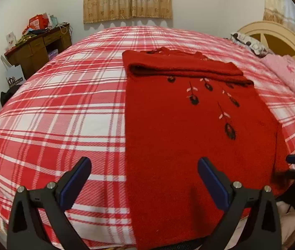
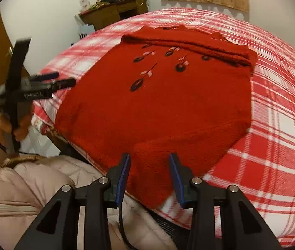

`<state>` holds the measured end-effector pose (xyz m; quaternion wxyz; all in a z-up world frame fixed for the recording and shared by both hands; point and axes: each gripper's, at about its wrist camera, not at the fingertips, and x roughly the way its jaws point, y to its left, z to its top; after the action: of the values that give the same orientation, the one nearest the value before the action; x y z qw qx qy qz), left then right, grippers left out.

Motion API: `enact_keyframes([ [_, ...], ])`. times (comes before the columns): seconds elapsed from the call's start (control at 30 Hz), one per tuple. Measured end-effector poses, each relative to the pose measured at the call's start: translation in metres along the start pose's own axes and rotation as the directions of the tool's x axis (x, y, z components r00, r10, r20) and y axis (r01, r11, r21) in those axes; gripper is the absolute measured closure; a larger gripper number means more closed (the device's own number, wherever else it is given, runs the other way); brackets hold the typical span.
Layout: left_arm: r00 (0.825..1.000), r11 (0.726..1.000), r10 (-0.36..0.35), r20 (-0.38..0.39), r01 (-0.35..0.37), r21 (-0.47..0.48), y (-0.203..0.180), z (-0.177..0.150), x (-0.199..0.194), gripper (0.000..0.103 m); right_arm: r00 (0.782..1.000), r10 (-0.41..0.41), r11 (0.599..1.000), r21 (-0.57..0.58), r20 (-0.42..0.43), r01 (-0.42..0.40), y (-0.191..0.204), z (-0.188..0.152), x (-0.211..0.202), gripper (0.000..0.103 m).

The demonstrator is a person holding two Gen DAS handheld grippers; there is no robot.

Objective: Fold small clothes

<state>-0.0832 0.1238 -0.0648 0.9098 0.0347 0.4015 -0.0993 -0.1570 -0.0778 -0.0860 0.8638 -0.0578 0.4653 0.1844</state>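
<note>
From the left wrist view, the left gripper (image 1: 144,167) hangs with its jaws spread wide and nothing between them, straddling the left long edge of the red sweater (image 1: 199,129): the left finger is over the plaid bedspread (image 1: 53,114), the right finger over the knit. The sweater lies flat on the bed with its long axis running from the near edge toward the far wall, its sleeves already folded across the far end into a thick band (image 1: 180,70). The right gripper's tip shows at the right margin, beside the sweater's near right corner. From the right wrist view, the right gripper (image 2: 149,162) points down at that near hem; its jaws stand partly apart, the blue pads (image 2: 124,179) framing the hem corner without visibly pressing on it, so I judge it not yet gripped. The left gripper (image 2: 49,81) appears at the left, held in a hand (image 2: 3,125), just beside the sweater's other near corner. Both grippers thus sit at the near hem, one per corner, and the likely next move is to carry that hem away toward the far band.
</note>
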Motion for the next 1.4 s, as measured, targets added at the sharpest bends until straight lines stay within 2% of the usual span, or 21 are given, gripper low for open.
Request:
enact_keyframes([
  [0.07,1.000,1.000,-0.002,-0.014,0.002,-0.008,0.002,-0.003,-0.002,0.000,0.998,-0.067,0.996,-0.054,-0.021,0.065,0.007,-0.002,0.008,0.053],
  [0.17,0.999,1.000,-0.025,-0.047,0.024,-0.004,0.006,-0.019,-0.007,0.000,0.981,-0.188,0.975,-0.127,-0.037,0.182,0.014,-0.007,0.013,0.052],
  [0.2,0.998,1.000,-0.022,-0.060,0.023,0.005,0.007,-0.026,-0.009,0.000,0.980,-0.195,0.975,-0.116,-0.039,0.189,0.011,-0.008,0.013,0.052],
  [0.27,0.996,1.000,-0.026,-0.085,0.026,0.002,0.010,-0.040,-0.010,0.000,0.989,-0.139,0.990,-0.025,-0.052,0.138,-0.004,-0.009,0.010,0.056],
  [0.33,0.991,0.998,-0.058,-0.118,0.054,-0.042,0.016,-0.052,-0.007,0.001,0.993,-0.087,0.992,0.088,-0.077,0.094,-0.026,-0.011,0.007,0.093],
  [0.37,0.988,0.995,-0.077,-0.133,0.069,-0.068,0.018,-0.055,-0.004,0.007,0.995,-0.063,0.988,0.135,-0.081,0.073,-0.035,-0.011,0.005,0.095],
  [0.43,0.980,0.986,-0.119,-0.162,0.098,-0.135,0.021,-0.056,0.002,0.011,0.998,0.010,0.965,0.261,-0.062,0.007,-0.058,-0.016,-0.006,0.096],
  [0.5,0.979,0.983,-0.141,-0.146,0.122,-0.136,0.019,-0.057,-0.002,0.014,0.998,0.046,0.942,0.334,-0.036,-0.031,-0.072,-0.024,-0.015,0.096],
  [0.57,0.977,0.983,-0.156,-0.146,0.138,-0.124,0.015,-0.056,-0.004,0.028,0.995,0.098,0.904,0.417,0.002,-0.089,-0.089,-0.032,-0.026,0.096],
  [0.6,0.975,0.980,-0.169,-0.145,0.151,-0.130,0.014,-0.056,-0.005,0.032,0.993,0.119,0.886,0.450,0.018,-0.115,-0.096,-0.036,-0.030,0.096],
  [0.67,0.966,0.972,-0.209,-0.154,0.188,-0.144,0.012,-0.057,-0.005,0.044,0.985,0.165,0.841,0.513,0.057,-0.170,-0.108,-0.045,-0.037,0.096],
  [0.7,0.960,0.968,-0.227,-0.163,0.204,-0.147,0.011,-0.058,-0.004,0.046,0.981,0.182,0.825,0.532,0.069,-0.191,-0.110,-0.049,-0.039,0.096],
  [0.8,0.964,0.974,-0.210,-0.165,0.191,-0.123,0.004,-0.060,-0.004,0.050,0.974,0.216,0.800,0.558,0.072,-0.219,-0.109,-0.054,-0.038,0.096],
  [0.87,0.964,0.975,-0.206,-0.168,0.187,-0.120,0.002,-0.059,-0.003,0.066,0.975,0.216,0.808,0.551,0.052,-0.208,-0.104,-0.055,-0.035,0.096],
  [0.9,0.964,0.975,-0.205,-0.170,0.185,-0.126,0.003,-0.059,-0.002,0.072,0.973,0.225,0.810,0.547,0.047,-0.213,-0.101,-0.056,-0.034,0.096],
  [0.97,0.961,0.970,-0.215,-0.176,0.189,-0.154,0.007,-0.059,-0.001,0.090,0.967,0.247,0.804,0.545,0.056,-0.237,-0.096,-0.055,-0.034,0.096],
  [1.03,0.954,0.961,-0.240,-0.178,0.207,-0.186,0.014,-0.058,-0.001,0.091,0.950,0.292,0.781,0.547,0.107,-0.302,-0.097,-0.051,-0.041,0.096],
  [1.1,0.950,0.953,-0.260,-0.173,0.223,-0.207,0.018,-0.055,-0.004,0.092,0.919,0.347,0.734,0.557,0.186,-0.389,-0.102,-0.045,-0.052,0.096],
  [1.27,0.955,0.948,-0.269,-0.126,0.239,-0.212,0.026,-0.034,-0.017,0.092,0.864,0.400,0.671,0.544,0.307,-0.504,-0.115,-0.017,-0.068,0.096],
  [1.33,0.961,0.951,-0.259,-0.100,0.235,-0.201,0.026,-0.017,-0.019,0.093,0.853,0.399,0.652,0.550,0.337,-0.523,-0.124,-0.003,-0.068,0.096],
  [1.4,0.968,0.956,-0.240,-0.069,0.224,-0.188,0.027,0.001,-0.018,0.094,0.853,0.380,0.647,0.555,0.359,-0.522,-0.134,0.012,-0.066,0.096],
])
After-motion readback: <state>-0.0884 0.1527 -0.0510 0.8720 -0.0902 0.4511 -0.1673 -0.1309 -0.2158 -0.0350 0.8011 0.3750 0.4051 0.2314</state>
